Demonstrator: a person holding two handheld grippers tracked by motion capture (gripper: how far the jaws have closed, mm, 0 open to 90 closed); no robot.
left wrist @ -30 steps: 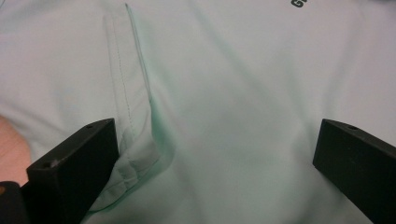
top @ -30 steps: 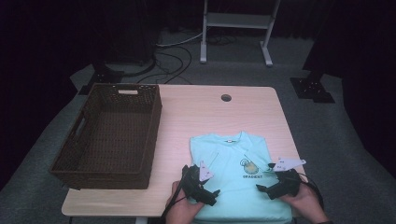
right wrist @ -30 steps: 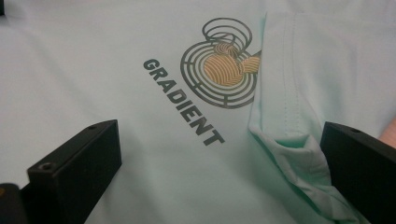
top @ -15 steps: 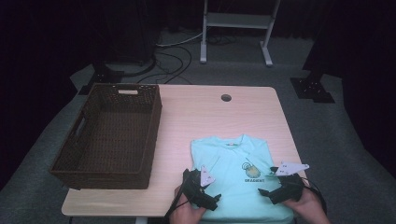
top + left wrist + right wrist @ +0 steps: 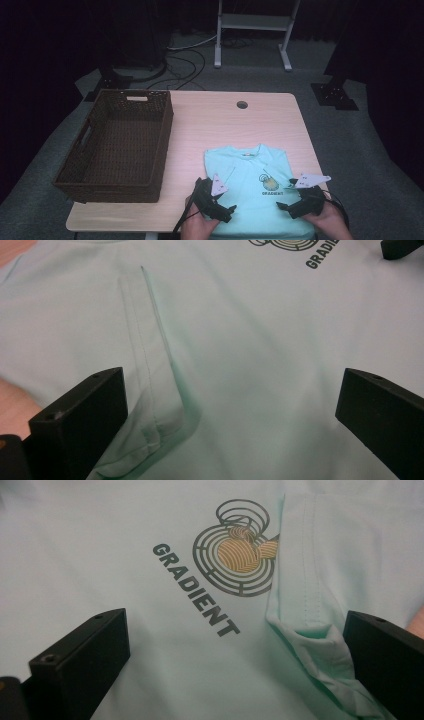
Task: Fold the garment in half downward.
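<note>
A light mint T-shirt (image 5: 250, 175) with a round "GRADIENT" logo (image 5: 270, 184) lies folded at the table's near right, sleeves tucked over its front. My left gripper (image 5: 227, 209) hovers over the shirt's lower left part, jaws wide open; its view looks down on the shirt (image 5: 240, 350) and a folded sleeve hem (image 5: 155, 410) near its left jaw. My right gripper (image 5: 282, 205) hovers over the lower right part, also open; beneath it lie the logo (image 5: 235, 555) and a folded sleeve edge (image 5: 310, 620) by its right jaw. Neither holds anything.
A dark brown wicker basket (image 5: 75, 165), with nothing inside, stands on the left half of the light wooden table (image 5: 210, 125). A cable hole (image 5: 242, 105) sits near the table's far edge. Beyond it are dark floor, cables and a white stand (image 5: 252, 30).
Both grippers have drawn back toward the table's near edge, over the shirt's lower part. The shirt has not moved.
</note>
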